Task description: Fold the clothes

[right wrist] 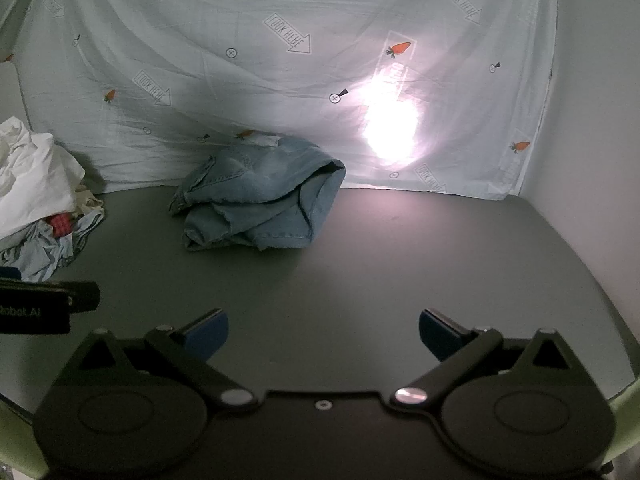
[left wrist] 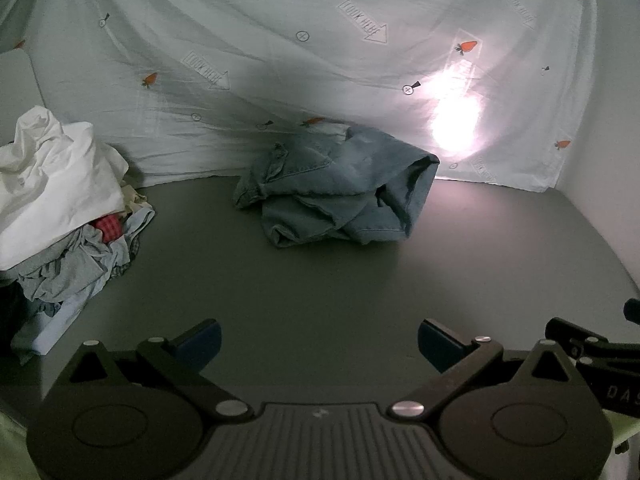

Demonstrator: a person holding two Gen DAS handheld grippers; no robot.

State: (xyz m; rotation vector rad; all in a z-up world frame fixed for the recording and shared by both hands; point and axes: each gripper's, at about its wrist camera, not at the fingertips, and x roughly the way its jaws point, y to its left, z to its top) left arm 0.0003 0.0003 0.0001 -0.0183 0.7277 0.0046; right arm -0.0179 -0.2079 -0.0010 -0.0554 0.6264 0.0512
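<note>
A crumpled pair of light blue denim shorts (left wrist: 340, 188) lies on the dark grey table (left wrist: 320, 280) near the back curtain; it also shows in the right wrist view (right wrist: 260, 196). My left gripper (left wrist: 320, 344) is open and empty, well short of the shorts. My right gripper (right wrist: 324, 338) is open and empty too, at the near side of the table (right wrist: 400, 272). Part of the right gripper shows at the right edge of the left wrist view (left wrist: 592, 348), and part of the left gripper at the left edge of the right wrist view (right wrist: 44, 304).
A pile of mixed clothes, white on top with grey, red and blue beneath, sits at the left (left wrist: 60, 208), (right wrist: 36, 204). A pale printed sheet (left wrist: 320, 60) hangs behind, with a bright light spot (left wrist: 456, 128). A white wall (right wrist: 592, 120) bounds the right.
</note>
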